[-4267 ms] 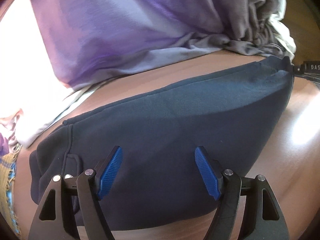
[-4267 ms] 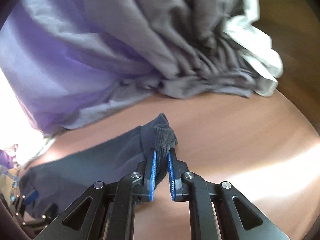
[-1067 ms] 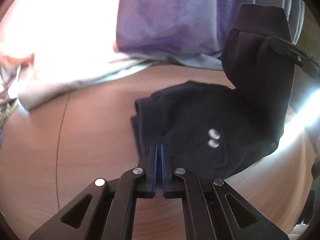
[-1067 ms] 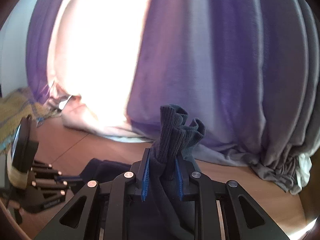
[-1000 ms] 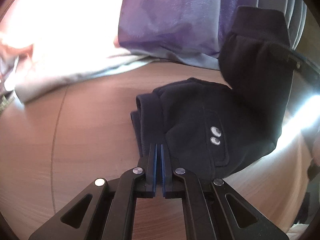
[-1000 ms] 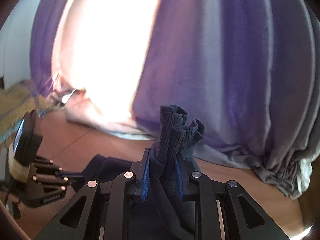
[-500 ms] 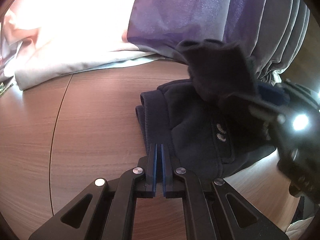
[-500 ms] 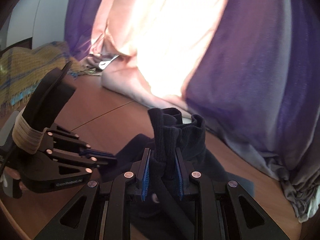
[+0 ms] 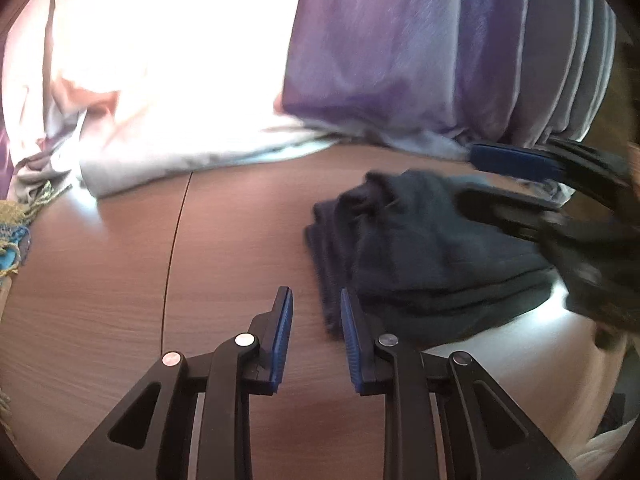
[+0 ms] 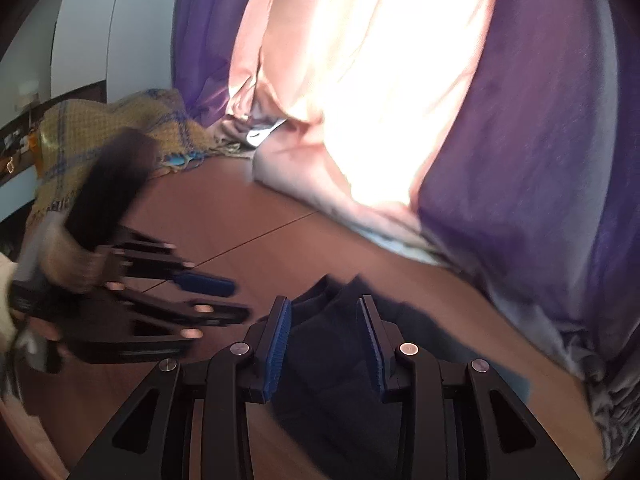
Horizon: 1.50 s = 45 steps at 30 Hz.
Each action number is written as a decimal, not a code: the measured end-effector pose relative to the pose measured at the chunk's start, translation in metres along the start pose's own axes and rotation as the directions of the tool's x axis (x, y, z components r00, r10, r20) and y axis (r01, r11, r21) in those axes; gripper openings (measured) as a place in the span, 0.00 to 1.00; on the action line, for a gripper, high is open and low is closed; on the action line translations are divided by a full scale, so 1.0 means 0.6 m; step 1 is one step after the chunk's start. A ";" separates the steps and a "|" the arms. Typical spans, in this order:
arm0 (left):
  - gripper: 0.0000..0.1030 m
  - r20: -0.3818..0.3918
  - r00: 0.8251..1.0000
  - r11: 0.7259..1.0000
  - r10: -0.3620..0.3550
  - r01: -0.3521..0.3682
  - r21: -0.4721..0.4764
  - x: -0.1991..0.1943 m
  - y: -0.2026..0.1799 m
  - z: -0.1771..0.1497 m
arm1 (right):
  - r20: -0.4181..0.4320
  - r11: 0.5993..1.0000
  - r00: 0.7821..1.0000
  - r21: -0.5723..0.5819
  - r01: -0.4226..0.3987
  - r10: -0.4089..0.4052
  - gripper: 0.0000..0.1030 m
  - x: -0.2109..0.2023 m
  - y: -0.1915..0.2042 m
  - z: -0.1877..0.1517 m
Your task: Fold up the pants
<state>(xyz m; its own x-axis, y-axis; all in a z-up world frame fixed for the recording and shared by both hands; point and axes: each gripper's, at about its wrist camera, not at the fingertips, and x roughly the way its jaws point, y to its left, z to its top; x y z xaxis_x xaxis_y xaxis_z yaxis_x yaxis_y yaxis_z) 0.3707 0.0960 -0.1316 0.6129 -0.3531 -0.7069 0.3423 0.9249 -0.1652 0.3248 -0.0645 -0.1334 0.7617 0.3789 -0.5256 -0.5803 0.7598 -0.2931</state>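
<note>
On your far left lies 1 yellow blanket [image 10: 120, 128] with blue lines, woven and fuzzy, with stringy ends. Next to it hang the curtains [image 9: 400, 48], purple and smooth, with 1 very bright patch where the sun comes through.

Your left gripper [image 9: 316, 334] has 2 black arms and 2 blue bumpy pads. They stand a little apart, with nothing between them, only the brown wooden table [image 9: 120, 280] with 1 thin dark line across it.

You have 1 pair of pants [image 9: 424, 256]. They are dark blue, soft and thick, folded into a lumpy pile. They lie on the table, just right of your left gripper.

Your right gripper [image 10: 326, 342] also has 2 blue pads [image 10: 276, 344]. They stand wider apart, right above the pants, 1 on each side of the cloth but not pinching it.
</note>
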 end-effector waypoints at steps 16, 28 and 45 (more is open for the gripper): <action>0.29 -0.016 0.999 0.999 -0.049 0.049 -0.016 0.045 -0.051 0.020 | -0.238 0.933 0.929 -0.155 -0.325 0.284 0.40 0.114 -0.117 0.022; 0.32 -0.047 0.994 0.990 -0.094 0.089 -0.106 0.082 -0.038 0.014 | -0.295 0.863 0.812 0.114 -0.493 0.503 0.38 0.210 -0.166 0.003; 0.13 0.035 0.999 0.994 -0.028 0.032 -0.102 0.018 -0.050 0.039 | -0.134 0.924 0.915 0.019 -0.382 0.381 0.19 0.117 -0.146 0.052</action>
<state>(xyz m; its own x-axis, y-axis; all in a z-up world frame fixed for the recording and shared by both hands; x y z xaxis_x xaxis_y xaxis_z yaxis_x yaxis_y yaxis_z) 0.3838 0.0610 -0.1181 0.6273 -0.3837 -0.6776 0.2869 0.9228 -0.2570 0.4382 -0.0879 -0.1200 0.4369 0.5653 -0.6997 -0.8217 0.5672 -0.0549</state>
